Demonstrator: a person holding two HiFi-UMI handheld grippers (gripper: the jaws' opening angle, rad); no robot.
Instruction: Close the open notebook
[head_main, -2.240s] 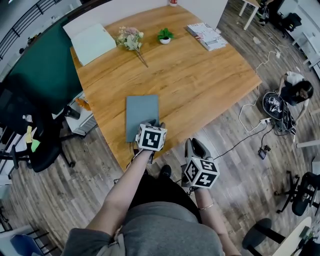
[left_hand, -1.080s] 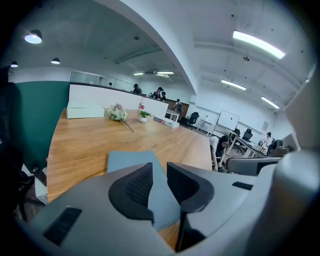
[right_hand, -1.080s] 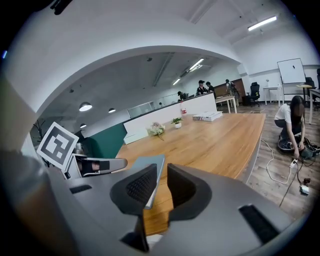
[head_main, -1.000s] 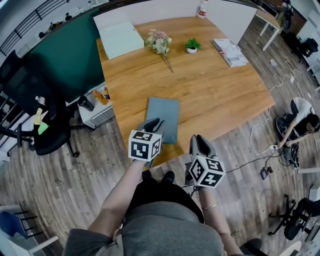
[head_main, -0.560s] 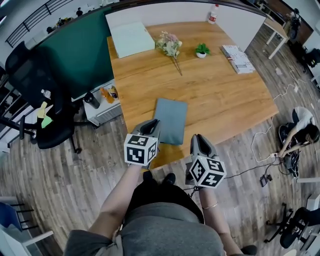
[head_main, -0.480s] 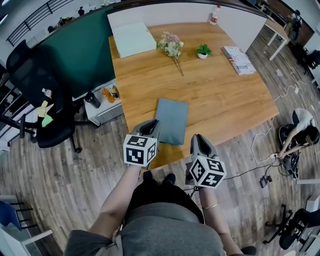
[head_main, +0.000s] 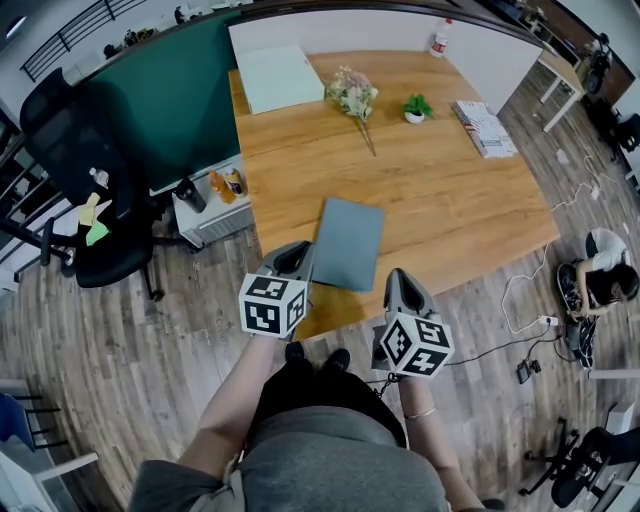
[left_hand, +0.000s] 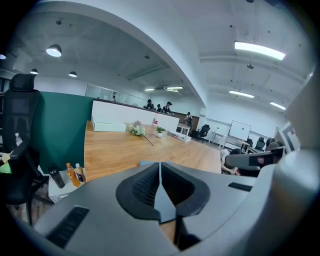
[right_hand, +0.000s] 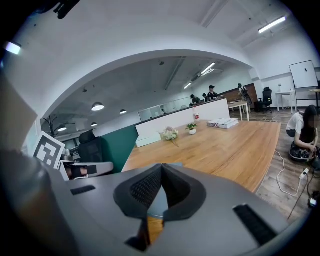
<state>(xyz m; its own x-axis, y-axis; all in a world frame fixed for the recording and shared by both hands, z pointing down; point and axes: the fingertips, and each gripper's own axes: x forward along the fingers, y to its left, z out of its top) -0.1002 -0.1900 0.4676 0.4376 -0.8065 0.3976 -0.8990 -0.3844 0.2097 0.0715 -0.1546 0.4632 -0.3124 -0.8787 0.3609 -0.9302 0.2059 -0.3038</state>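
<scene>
Closed grey-blue notebook (head_main: 348, 243) lies flat near the front edge of the wooden table (head_main: 460, 190), cover up. The left gripper (head_main: 297, 255) hovers at that edge, just beside the notebook's near left corner, with its jaws pressed together on nothing. The right gripper (head_main: 397, 282), off the edge near the notebook's right corner, is likewise closed and empty.

One notebook (head_main: 348, 243), one plant (head_main: 417, 106), one bouquet (head_main: 352, 97), one box (head_main: 280, 76) — probably one bottle (head_main: 440, 39).
</scene>
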